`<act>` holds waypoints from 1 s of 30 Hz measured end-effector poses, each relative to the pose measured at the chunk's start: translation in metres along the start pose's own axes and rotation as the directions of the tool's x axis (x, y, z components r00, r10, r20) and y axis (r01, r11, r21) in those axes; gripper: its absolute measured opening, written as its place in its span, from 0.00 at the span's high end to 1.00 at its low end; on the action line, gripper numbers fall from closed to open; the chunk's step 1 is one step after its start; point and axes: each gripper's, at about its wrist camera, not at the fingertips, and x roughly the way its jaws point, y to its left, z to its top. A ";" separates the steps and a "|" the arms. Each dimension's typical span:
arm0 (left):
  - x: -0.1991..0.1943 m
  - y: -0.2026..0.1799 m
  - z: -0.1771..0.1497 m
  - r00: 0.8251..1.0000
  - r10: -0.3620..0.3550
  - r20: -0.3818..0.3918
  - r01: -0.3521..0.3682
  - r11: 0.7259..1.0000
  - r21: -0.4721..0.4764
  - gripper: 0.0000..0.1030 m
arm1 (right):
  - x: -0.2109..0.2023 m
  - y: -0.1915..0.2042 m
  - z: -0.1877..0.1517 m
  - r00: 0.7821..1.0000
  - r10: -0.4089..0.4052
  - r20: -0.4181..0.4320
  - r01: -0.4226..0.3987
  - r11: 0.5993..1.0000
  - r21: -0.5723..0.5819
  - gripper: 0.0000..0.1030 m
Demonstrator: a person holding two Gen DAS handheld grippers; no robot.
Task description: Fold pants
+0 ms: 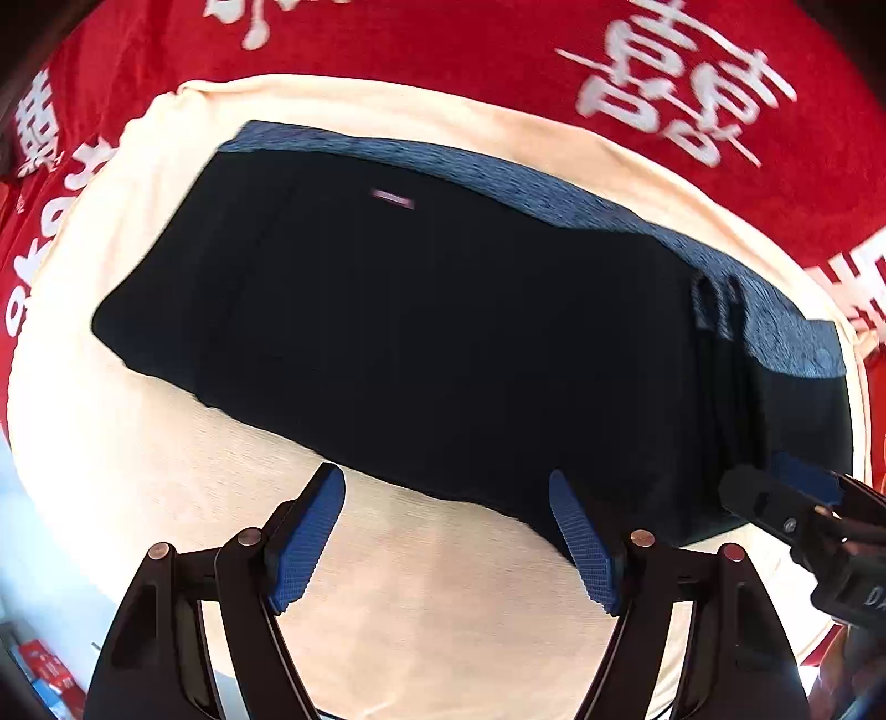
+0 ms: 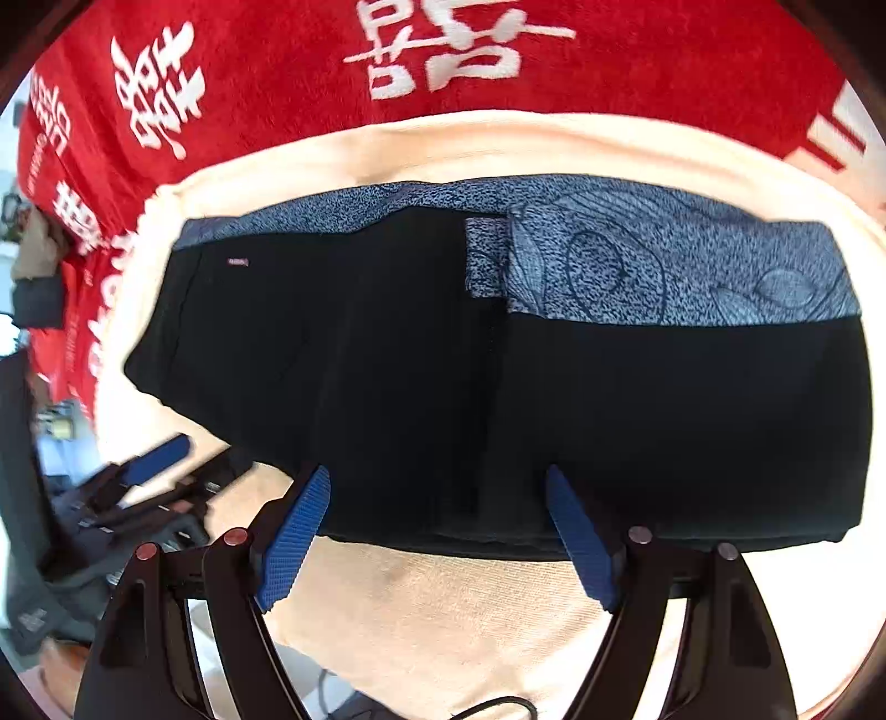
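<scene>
The black pants (image 1: 421, 332) lie folded into a long band on a cream cloth (image 1: 166, 471), with a blue patterned strip (image 1: 581, 205) along their far edge. In the right wrist view the same pants (image 2: 554, 399) fill the middle, the patterned strip (image 2: 664, 266) at the top. My left gripper (image 1: 446, 487) hovers open above the near edge of the pants, nothing between its blue pads. My right gripper (image 2: 437, 487) also stands open over the near edge, holding nothing. Each gripper shows in the other's view: the right one (image 1: 797, 498) at the pants' right end, the left one (image 2: 149, 476) at the lower left.
A red cloth with white characters (image 1: 443, 44) lies beneath and beyond the cream cloth (image 2: 443, 609). Room clutter shows past the table's left edge (image 2: 33, 310). A dark cable (image 2: 498, 706) runs at the bottom of the right wrist view.
</scene>
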 end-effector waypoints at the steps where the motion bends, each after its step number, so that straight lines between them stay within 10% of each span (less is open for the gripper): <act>1: 0.000 0.007 0.001 1.000 0.000 0.000 0.000 1.000 -0.006 0.25 | 0.002 0.002 0.000 1.000 -0.015 -0.006 0.015 1.000 -0.002 0.19; 15: 0.014 0.101 0.006 0.998 -0.064 0.000 0.064 0.987 -0.146 0.25 | 0.015 0.004 -0.001 0.999 -0.053 -0.006 0.053 0.999 0.007 0.12; 30: 0.014 0.225 -0.006 0.942 -0.299 0.151 0.335 0.856 -0.394 0.25 | 0.015 0.005 -0.004 0.996 -0.085 -0.016 0.084 0.996 -0.026 0.08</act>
